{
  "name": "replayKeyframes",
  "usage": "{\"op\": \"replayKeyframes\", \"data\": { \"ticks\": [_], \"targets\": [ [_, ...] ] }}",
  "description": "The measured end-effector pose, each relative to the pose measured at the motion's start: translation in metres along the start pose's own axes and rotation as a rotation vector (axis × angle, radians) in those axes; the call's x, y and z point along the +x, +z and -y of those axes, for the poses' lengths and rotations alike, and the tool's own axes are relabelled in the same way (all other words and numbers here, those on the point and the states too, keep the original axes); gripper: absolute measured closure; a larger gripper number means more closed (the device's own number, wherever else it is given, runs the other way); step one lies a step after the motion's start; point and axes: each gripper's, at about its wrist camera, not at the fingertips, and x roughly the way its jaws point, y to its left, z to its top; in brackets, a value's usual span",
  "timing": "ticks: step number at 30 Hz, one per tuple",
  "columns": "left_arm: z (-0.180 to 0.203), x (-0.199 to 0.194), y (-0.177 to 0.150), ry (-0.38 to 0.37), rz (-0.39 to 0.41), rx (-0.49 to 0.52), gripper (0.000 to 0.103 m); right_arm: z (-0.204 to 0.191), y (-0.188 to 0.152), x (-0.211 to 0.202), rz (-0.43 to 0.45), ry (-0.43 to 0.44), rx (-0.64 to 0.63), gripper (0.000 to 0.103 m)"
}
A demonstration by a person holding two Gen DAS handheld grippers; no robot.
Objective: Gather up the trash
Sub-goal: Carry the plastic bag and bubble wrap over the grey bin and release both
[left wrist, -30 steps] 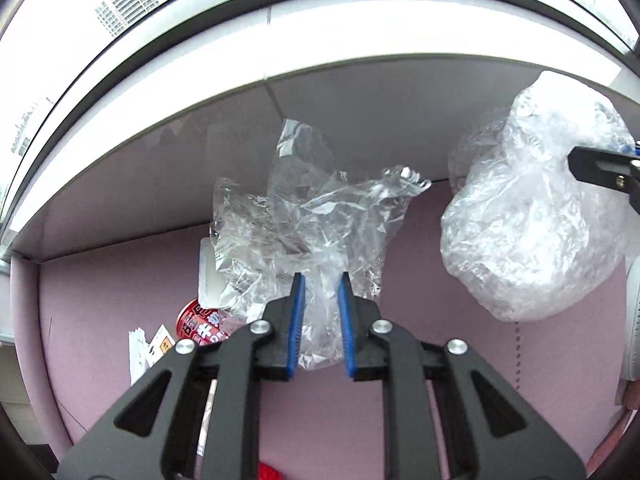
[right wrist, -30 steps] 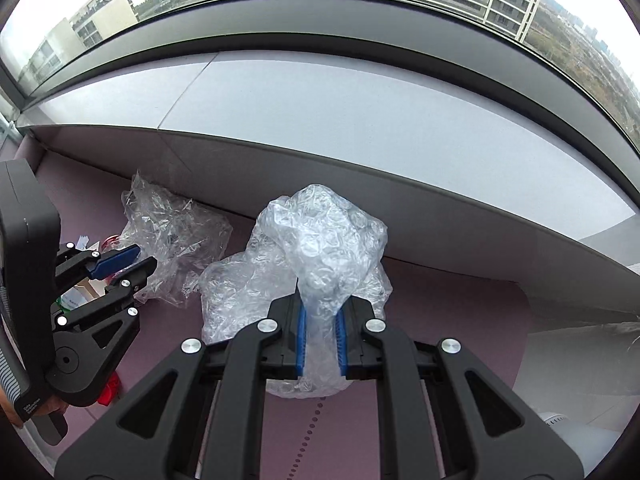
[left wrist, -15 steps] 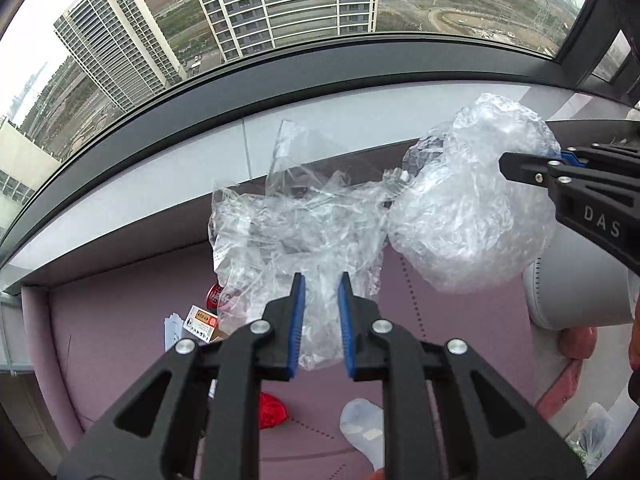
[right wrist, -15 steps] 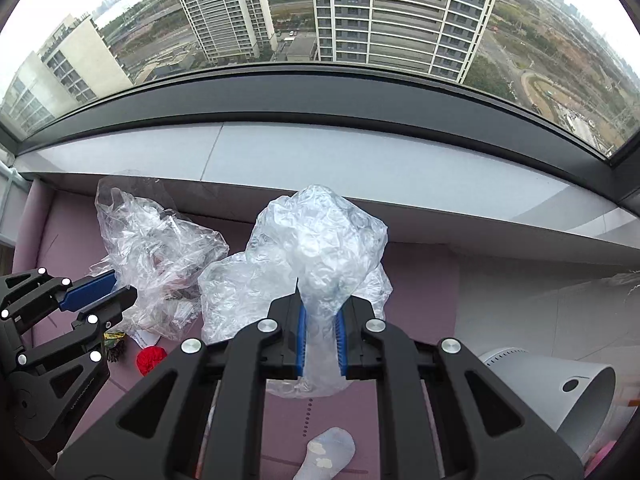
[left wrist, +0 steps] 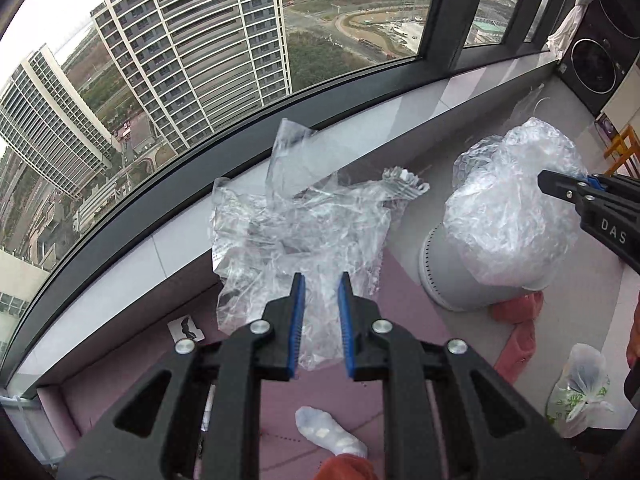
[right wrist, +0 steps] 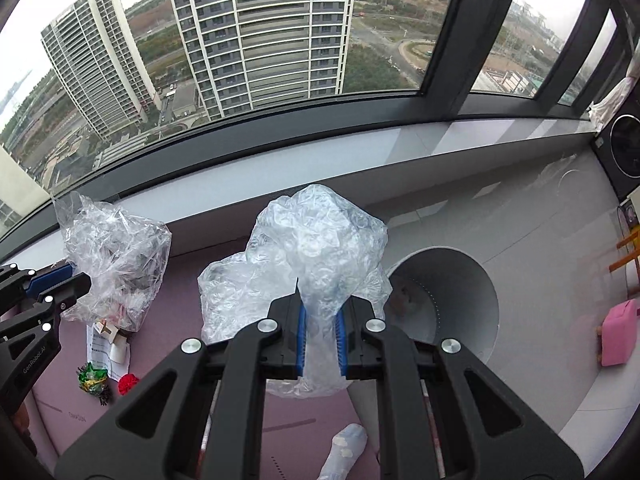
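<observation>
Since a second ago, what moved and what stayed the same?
Both hand-held grippers rose off the pink mat, carrying their plastic up. The left hand-held gripper lifted the clear crinkly bag; the right hand-held gripper lifted the bubble wrap toward the white bin. Both grips stayed shut, nothing dropped.

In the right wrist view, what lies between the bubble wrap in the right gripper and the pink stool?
The white bin, lying on its side, lies between the bubble wrap and the pink stool.
</observation>
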Motion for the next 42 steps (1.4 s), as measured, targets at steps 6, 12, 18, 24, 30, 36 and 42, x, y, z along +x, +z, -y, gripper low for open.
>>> {"op": "replayKeyframes", "data": {
  "ticks": [6, 12, 18, 24, 30, 36, 42],
  "targets": [
    [0.079, -0.004, 0.02, -0.042, 0.031, 0.046, 0.086, 0.097, -0.021, -0.01, 0.02, -0.061, 0.103, 0.092],
    [0.145, 0.009, 0.024, -0.07, 0.018, 0.039, 0.085, 0.15, -0.028, -0.017, 0.007, -0.05, 0.088, 0.09],
    [0.214, 0.008, 0.04, -0.088, 0.01, 0.035, 0.085, 0.179, -0.039, 0.003, -0.033, -0.004, 0.032, 0.054],
    [0.236, 0.019, 0.04, -0.097, -0.029, 0.038, 0.085, 0.213, -0.045, 0.003, -0.021, -0.006, 0.018, 0.052],
    [0.261, 0.014, 0.035, -0.093, -0.028, 0.061, 0.085, 0.226, -0.062, -0.013, -0.039, -0.019, 0.075, 0.052],
    [0.29, 0.02, 0.043, -0.162, -0.008, 0.077, 0.061, 0.251, -0.065, -0.024, -0.032, -0.051, 0.061, 0.052],
    [0.293, 0.023, 0.048, -0.195, 0.014, 0.007, 0.027, 0.26, -0.06, -0.037, -0.009, -0.076, 0.035, 0.052]
  ]
}}
